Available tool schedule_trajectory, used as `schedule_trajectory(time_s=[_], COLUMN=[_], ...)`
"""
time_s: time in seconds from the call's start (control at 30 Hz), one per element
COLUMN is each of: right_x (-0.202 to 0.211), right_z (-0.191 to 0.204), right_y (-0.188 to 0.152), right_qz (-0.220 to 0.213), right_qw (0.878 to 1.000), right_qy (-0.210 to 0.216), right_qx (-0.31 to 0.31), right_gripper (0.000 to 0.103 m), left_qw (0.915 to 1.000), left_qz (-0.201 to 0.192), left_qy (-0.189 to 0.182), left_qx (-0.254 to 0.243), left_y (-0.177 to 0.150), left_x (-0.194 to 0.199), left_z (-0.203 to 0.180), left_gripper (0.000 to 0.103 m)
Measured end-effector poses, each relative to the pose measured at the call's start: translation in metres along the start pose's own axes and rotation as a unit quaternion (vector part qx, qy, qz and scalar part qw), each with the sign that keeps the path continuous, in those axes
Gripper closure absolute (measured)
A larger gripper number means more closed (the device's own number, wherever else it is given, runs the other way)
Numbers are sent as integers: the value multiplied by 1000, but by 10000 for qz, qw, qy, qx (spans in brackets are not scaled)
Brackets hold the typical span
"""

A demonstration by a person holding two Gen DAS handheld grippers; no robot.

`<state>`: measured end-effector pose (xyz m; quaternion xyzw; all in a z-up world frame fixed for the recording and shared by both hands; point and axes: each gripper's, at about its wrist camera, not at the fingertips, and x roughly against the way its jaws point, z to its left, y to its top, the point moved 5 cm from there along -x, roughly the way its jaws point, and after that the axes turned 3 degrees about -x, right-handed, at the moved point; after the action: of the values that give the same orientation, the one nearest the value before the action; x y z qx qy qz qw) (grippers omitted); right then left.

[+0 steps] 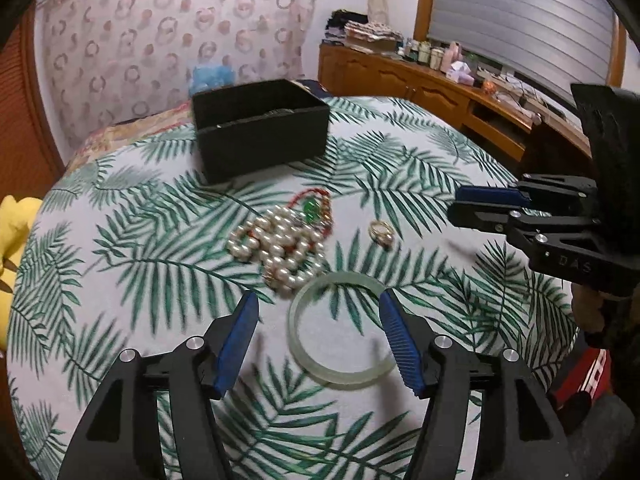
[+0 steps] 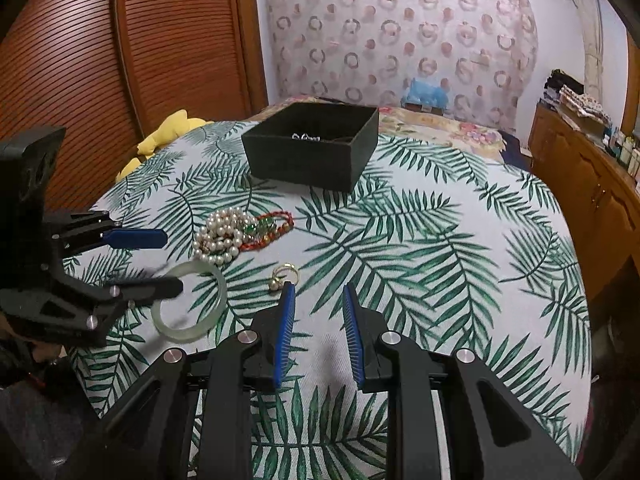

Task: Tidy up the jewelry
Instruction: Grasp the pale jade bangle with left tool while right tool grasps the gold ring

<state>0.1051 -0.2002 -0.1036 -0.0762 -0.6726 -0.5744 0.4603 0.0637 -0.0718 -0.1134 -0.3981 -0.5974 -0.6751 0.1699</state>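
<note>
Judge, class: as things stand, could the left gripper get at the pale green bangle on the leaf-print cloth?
Probably yes. The left gripper is open, its jaws spread to either side of the bangle, which lies flat with nothing on it. The pearl necklace lies close beyond, but not in the way.

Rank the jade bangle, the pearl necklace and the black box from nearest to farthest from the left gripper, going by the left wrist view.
1. Jade bangle, lying between the open fingers of the left gripper.
2. Pearl necklace, heaped just beyond, slightly left.
3. Black box, farthest back on the leaf-print cloth.
</note>
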Motion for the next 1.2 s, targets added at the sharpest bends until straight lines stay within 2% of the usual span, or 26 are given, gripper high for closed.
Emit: schedule_trajectory(time_s=[0.03,0.13,0.23,0.4,0.8,0.83,0.9,1.0,1.2], right_x=[-1,-2,-2,-4,-22,-23,-25,-30,-41], right_z=[0,2,2,6,16,17,18,19,23], right_y=[0,-1,-1,0,4,4,5,6,11], right_qz=[11,20,22,38,228,242,262,302,386], right_qw=[10000,10000,10000,10000,9993,9992,9990,9988,9981], right_qy=[1,15,27,52,97,96,94,109,110], right_qx=[7,17,21,77,283,302,337,363,474], right_gripper=[77,77,77,77,76,76,59,58,58], left_qw=[10000,9999,9998,9995,9994,9995,9998,9999,9997], left_qz=[38,64,126,263,247,212,142,6,-197], left_qy=[-17,-59,-91,-26,27,1,-64,-139,-41], left_qx=[-28,-60,-110,-156,-230,-220,-129,23,125], left_y=[-1,-2,-4,-8,-10,-10,-9,-7,1], left_x=[-2,-4,-7,-15,-15,-15,-12,-6,8], left_z=[-3,-8,-12,-14,-16,-16,-14,-9,3], left_gripper=[43,33,30,30,31,34,34,34,34])
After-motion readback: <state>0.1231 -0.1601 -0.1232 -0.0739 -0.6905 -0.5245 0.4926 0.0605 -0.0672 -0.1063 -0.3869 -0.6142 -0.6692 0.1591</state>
